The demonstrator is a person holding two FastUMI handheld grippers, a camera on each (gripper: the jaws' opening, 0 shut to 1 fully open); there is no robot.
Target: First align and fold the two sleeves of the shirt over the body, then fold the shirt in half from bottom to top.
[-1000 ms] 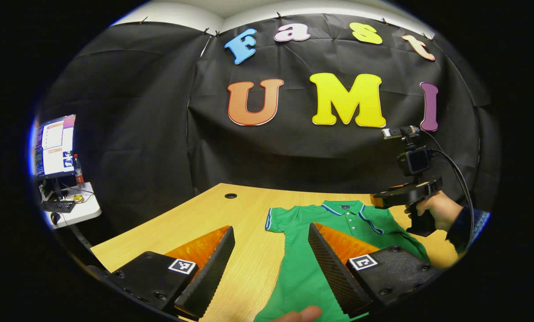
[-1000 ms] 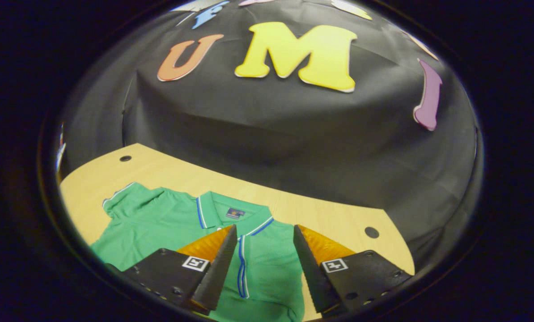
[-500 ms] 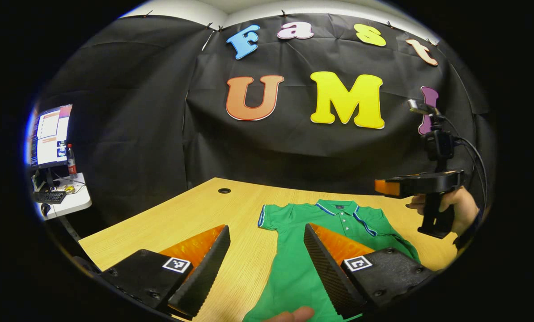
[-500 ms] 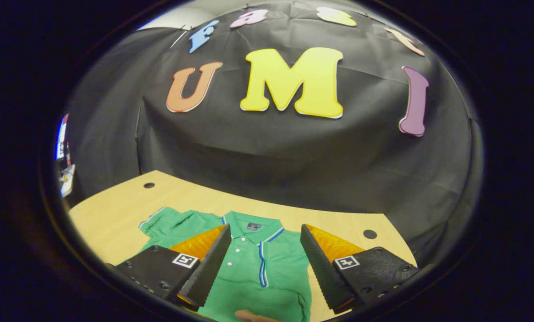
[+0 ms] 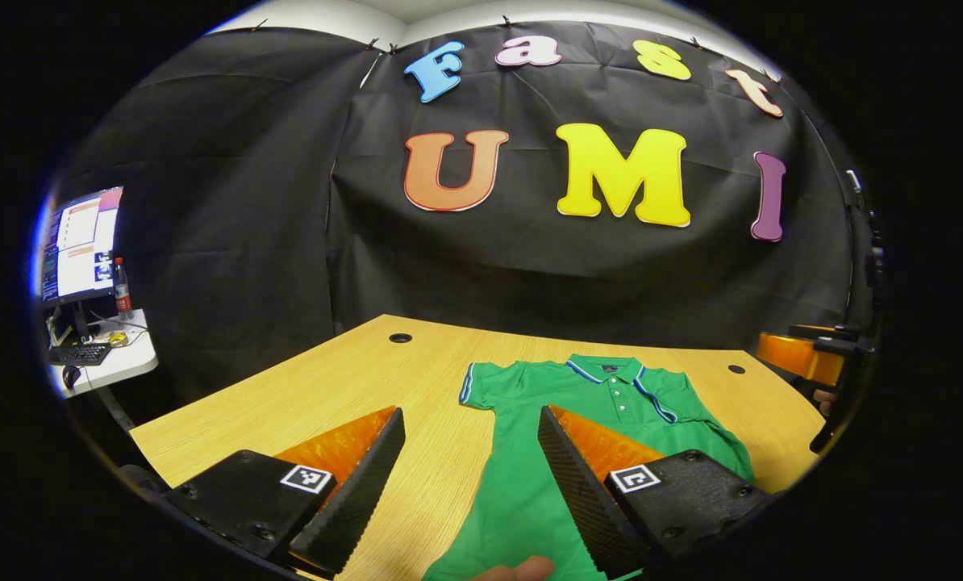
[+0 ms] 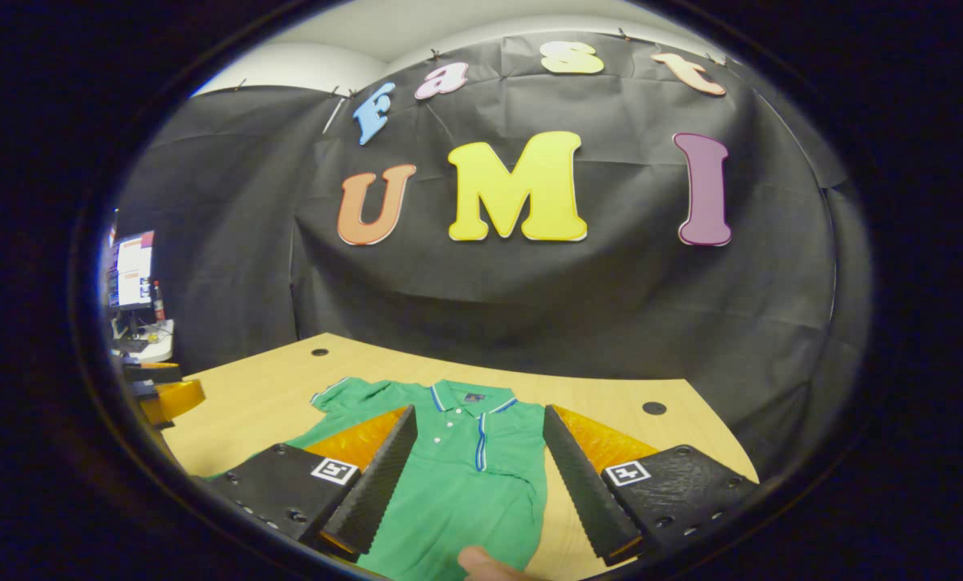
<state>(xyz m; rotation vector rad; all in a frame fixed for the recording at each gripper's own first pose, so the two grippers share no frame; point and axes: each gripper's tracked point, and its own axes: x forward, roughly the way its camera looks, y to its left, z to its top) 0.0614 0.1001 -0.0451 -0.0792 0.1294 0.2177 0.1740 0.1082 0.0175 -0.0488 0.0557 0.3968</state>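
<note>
The green shirt point(image 5: 610, 403) lies flat on the wooden worktop point(image 5: 328, 387), in the lower middle of the left gripper view, with its collar point(image 5: 606, 369) toward the black wall and its buttons facing up; in the right gripper view the shirt point(image 6: 457, 460) sits in the lower middle too, between and behind the fingers; the sleeve on the left of the frame point(image 5: 481, 386) sticks out to the side and looks open, not folded yet; the sleeve on the right side of the frame seems tucked in over the body, with a slanted edge running down there, but I cannot be sure it is a neat fold; the bottom of the shirt runs off the lower edge, so I cannot tell if it has been folded up, though the body looks long and flat, so I think not; the left gripper point(image 5: 469, 492) hangs above the worktop with its fingers wide apart and nothing between them; the right gripper point(image 6: 477, 484) is also up in the air over the shirt, its fingers wide apart and holding nothing; a fingertip point(image 5: 522, 570) peeks in at the bottom edge; so I think the job is near its start or at most part way through; at least one sleeve needs folding over the body, and the bottom-to-top fold is left to do.
</note>
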